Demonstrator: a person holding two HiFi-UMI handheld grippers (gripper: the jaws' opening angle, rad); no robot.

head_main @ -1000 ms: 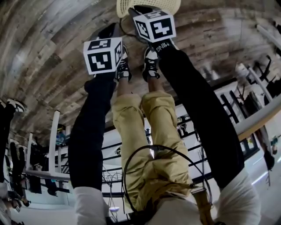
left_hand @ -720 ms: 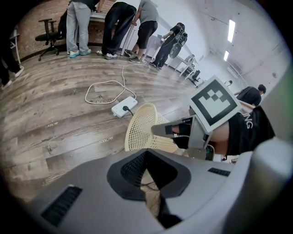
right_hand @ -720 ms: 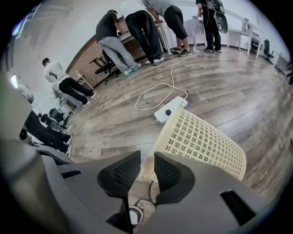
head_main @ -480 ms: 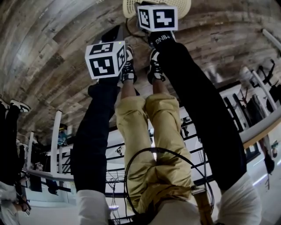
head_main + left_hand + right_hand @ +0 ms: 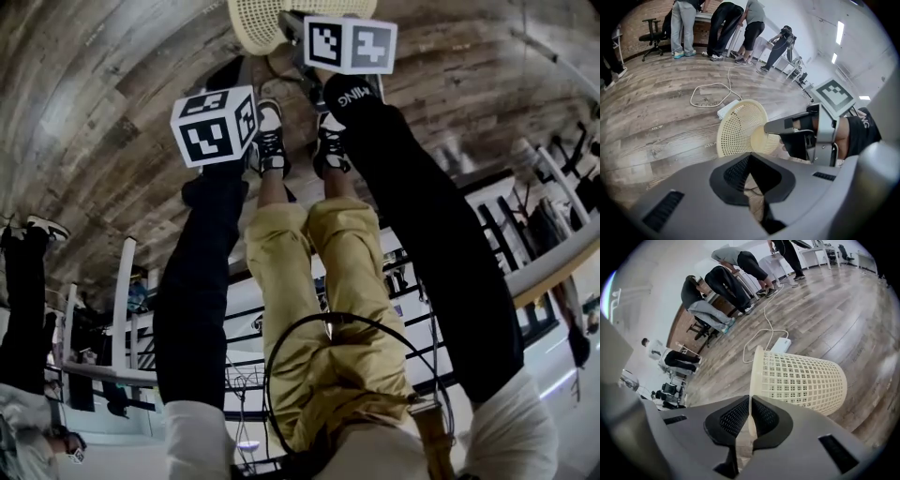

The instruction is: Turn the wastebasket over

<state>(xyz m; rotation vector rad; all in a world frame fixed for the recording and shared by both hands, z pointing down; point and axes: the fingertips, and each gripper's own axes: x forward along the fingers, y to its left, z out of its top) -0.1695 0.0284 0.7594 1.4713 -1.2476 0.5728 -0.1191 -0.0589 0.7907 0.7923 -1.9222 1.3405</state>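
Cream mesh wastebasket on the wood floor, beyond the shoes, no desk edge near | left gripper view: left gripper closed, empty, basket mouth tilted toward it | right gripper view: right gripper clamped on wastebasket rim, basket on its side | step: mid-tip; next likely needs rim swung down flat

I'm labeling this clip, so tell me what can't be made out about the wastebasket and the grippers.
Head view: the wastebasket is cut off by the top edge and partly behind the right gripper's marker cube; both grippers' jaws are hidden under their cubes.
Left gripper view: the right gripper covers the basket's right side.
Right gripper view: the basket's inside is unseen; only its outer wall shows.
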